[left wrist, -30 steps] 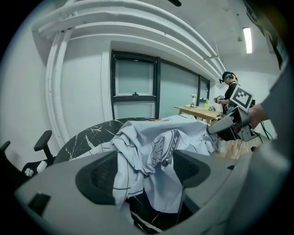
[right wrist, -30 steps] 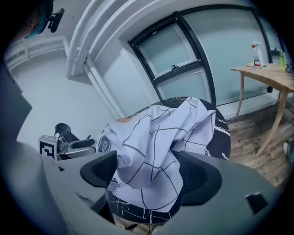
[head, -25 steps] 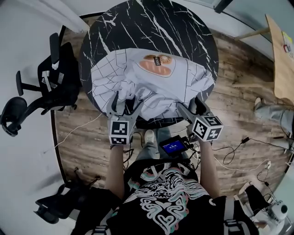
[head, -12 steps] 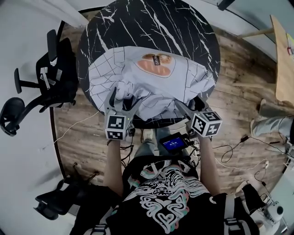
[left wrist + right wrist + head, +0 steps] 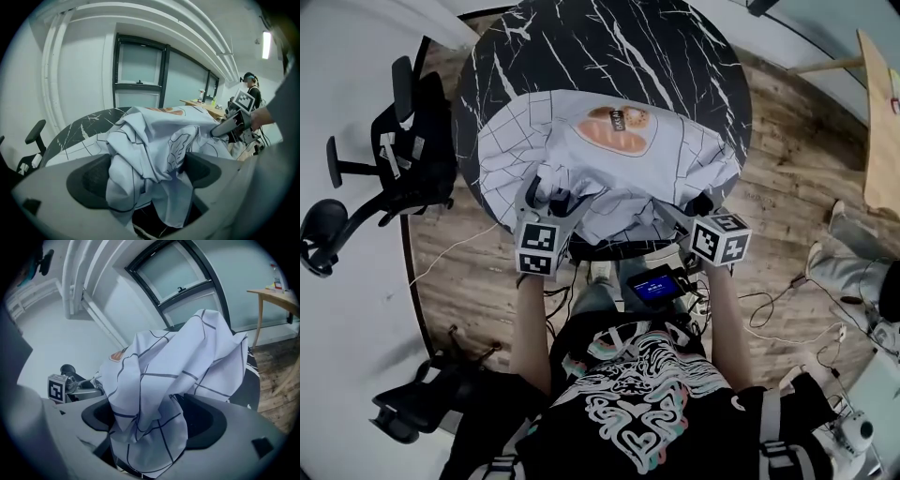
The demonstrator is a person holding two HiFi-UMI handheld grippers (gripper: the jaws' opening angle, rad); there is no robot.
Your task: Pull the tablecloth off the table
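A white tablecloth with thin dark grid lines and a bread print lies crumpled on the near half of the round black marble table. Its near edge is bunched up at the table's rim. My left gripper has just been opening its jaws. The cloth's left bunch hangs loose between the wide-spread pads. My right gripper stands about as wide, with the right bunch draped between its pads and a dark gap beside one pad. From the left gripper view, the right gripper shows at the right.
A black office chair stands left of the table and another at the lower left. Cables run over the wooden floor. A small device with a blue screen hangs at my waist. A wooden table and a person's leg are at the right.
Both grippers have sunk a little at the table's near rim. The left jaws stand wider than before, with the bunched cloth still between them.
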